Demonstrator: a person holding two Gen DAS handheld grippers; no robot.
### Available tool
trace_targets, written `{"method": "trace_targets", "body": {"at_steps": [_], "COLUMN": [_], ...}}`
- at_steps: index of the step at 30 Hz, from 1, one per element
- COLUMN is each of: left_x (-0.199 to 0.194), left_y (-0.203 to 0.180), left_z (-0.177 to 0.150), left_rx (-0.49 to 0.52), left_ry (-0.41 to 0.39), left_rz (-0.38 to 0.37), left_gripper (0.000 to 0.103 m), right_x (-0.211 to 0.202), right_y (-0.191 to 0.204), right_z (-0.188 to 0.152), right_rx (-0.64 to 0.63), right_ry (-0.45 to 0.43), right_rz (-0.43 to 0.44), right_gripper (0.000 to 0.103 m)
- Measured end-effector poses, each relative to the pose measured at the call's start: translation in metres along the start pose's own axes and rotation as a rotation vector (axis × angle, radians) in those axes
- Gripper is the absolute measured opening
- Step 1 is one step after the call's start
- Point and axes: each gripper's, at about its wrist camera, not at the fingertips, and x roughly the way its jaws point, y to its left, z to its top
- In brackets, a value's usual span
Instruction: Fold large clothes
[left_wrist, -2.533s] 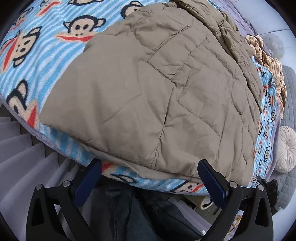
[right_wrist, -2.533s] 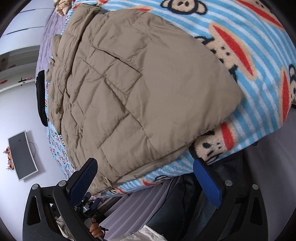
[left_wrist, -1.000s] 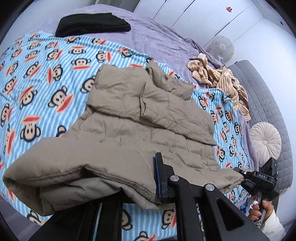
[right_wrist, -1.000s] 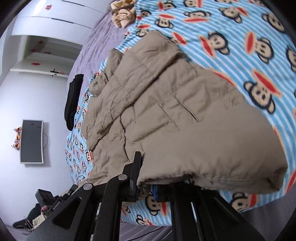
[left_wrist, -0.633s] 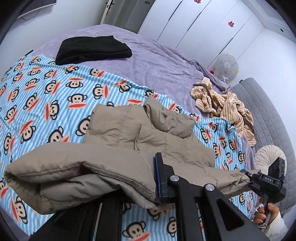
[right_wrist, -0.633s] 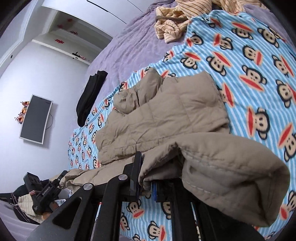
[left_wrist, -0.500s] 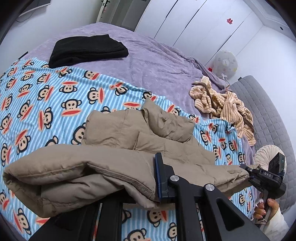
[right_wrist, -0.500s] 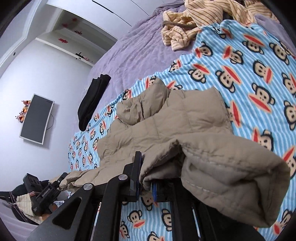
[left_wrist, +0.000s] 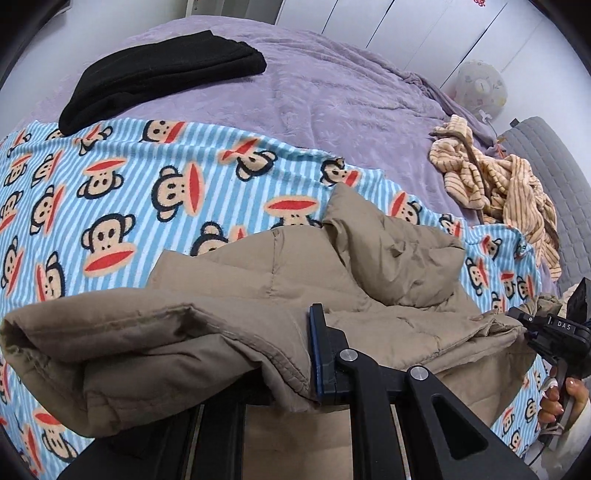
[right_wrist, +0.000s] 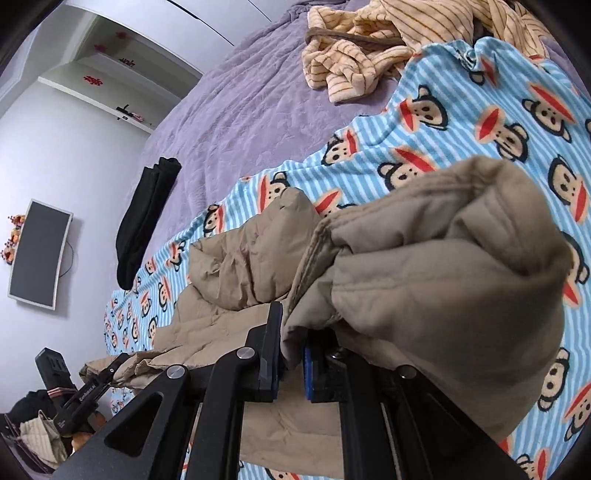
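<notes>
A tan quilted jacket (left_wrist: 369, 266) lies on the blue striped monkey blanket (left_wrist: 110, 206), its collar end toward the far side. My left gripper (left_wrist: 303, 354) is shut on one corner of the jacket's hem, which bulges to the left over the hidden left finger. My right gripper (right_wrist: 290, 347) is shut on the other hem corner of the jacket (right_wrist: 443, 280), which drapes over the right finger. Both hold the hem raised above the blanket (right_wrist: 461, 122), over the jacket's upper part. The right gripper also shows in the left wrist view (left_wrist: 532, 325), and the left gripper in the right wrist view (right_wrist: 107, 373).
A folded black garment (left_wrist: 159, 70) lies on the purple bedspread (left_wrist: 332, 96) at the far left. A crumpled yellow striped garment (left_wrist: 498, 177) lies at the far right; it also shows in the right wrist view (right_wrist: 388, 40). A grey headboard (left_wrist: 554, 162) stands on the right.
Both grippers shut on the jacket's hem and lifted it. They have carried it away from the bed edge toward the collar, so the lower half now hangs over the upper part.
</notes>
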Motion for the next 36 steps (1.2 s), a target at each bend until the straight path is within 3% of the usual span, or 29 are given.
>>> {"method": "trace_targets", "body": {"at_steps": [6,12,14,16,17,18,19,20,21,23,24,25,26,27,31,34,36], "left_x": [0.055,0.048,0.035,0.019,0.009,0.0,-0.005,-0.008,-0.01,-0.008,-0.005,0.001,0.009,0.019,0.058,0.081,0.092], "left_y": [0.001,-0.003,-0.004,-0.005,-0.006,-0.008,-0.009,-0.009,-0.009,-0.012,-0.015,-0.022,-0.03,-0.039,-0.069,-0.07,-0.066], "left_z": [0.005,0.007,0.005,0.003,0.003,0.002,0.003,0.005,0.006,0.006,0.005,0.003,0.0,-0.004,-0.02,-0.018,-0.01], "left_rx": [0.015,0.052,0.073,0.087,0.096,0.111,0.12,0.12,0.113,0.105,0.11,0.13,0.154,0.182,0.262,0.231,0.196], "left_ry": [0.044,0.034,0.011,-0.044,-0.087,-0.127,-0.138,-0.139,-0.136,-0.119,-0.11,-0.088,-0.058,-0.034,-0.028,-0.048,-0.048], "left_rz": [0.085,0.104,0.075,0.097,0.116,0.128,0.134,0.143,0.147,0.128,0.109,0.082,0.068,0.062,0.109,0.143,0.146], "left_gripper": [0.015,0.017,0.038,0.089,0.095,0.096,0.096,0.096,0.096,0.096,0.087,0.067,0.061,0.053,0.051,0.051,0.051], "right_x": [0.058,0.083,0.078,0.071,0.067,0.062,0.057,0.052,0.047,0.039,0.038,0.039,0.042,0.048,0.084,0.11,0.12], "right_y": [-0.022,-0.035,-0.034,-0.031,-0.029,-0.027,-0.025,-0.022,-0.02,-0.016,-0.015,-0.012,-0.009,-0.003,0.011,0.006,0.001], "right_z": [0.019,0.026,0.026,0.027,0.028,0.028,0.029,0.029,0.029,0.026,0.024,0.02,0.016,0.012,-0.006,-0.008,-0.002], "right_rx": [0.065,0.122,0.122,0.093,0.079,0.065,0.05,0.037,0.024,0.004,-0.004,-0.021,-0.046,-0.084,-0.198,-0.224,-0.213], "right_ry": [0.052,0.08,0.08,0.087,0.089,0.087,0.078,0.068,0.055,0.048,0.052,0.059,0.072,0.096,0.158,0.145,0.12], "right_rz": [-0.032,-0.02,-0.007,-0.003,-0.003,-0.006,-0.007,0.001,0.011,0.035,0.046,0.055,0.052,0.034,-0.04,-0.094,-0.112], "right_gripper": [0.01,0.011,0.013,0.015,0.021,0.034,0.044,0.066,0.071,0.071,0.069,0.062,0.037,0.025,0.023,0.02,0.01]}}
